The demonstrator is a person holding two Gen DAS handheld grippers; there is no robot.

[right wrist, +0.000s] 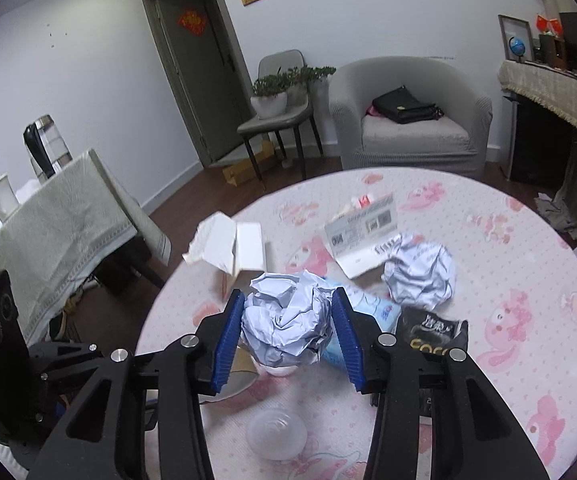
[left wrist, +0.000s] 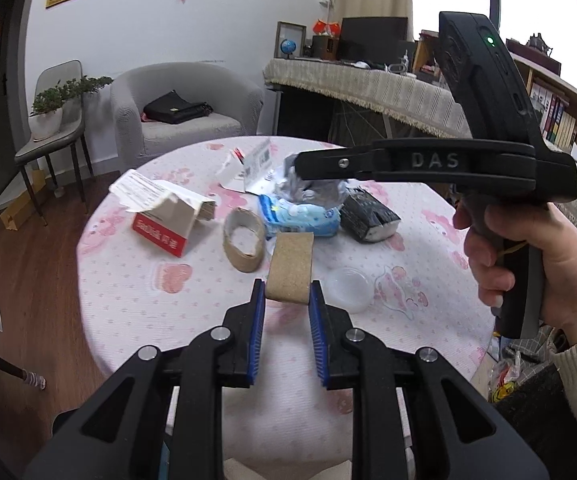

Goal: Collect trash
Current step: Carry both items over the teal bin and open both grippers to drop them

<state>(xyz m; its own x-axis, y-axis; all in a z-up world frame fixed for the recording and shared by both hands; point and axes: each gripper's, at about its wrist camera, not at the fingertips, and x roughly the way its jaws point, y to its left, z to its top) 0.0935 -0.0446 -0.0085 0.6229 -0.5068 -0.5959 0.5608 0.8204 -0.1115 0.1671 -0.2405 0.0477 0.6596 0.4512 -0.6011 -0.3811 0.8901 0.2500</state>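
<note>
Our left tool (left wrist: 287, 294) is closed on a brown cardboard tube (left wrist: 291, 266), its blue pads (left wrist: 257, 312) pressing both sides just above the pink-patterned surface (left wrist: 148, 300). Our right tool (right wrist: 288, 316) clamps a crumpled paper ball (right wrist: 286, 318), held over the pile. Below lie a second paper ball (right wrist: 420, 274), a black wrapper (right wrist: 432, 334), a blue packet (left wrist: 300, 216), a torn red box (left wrist: 164, 220), a flattened cardboard ring (left wrist: 244, 244) and a clear plastic lid (right wrist: 276, 434).
</note>
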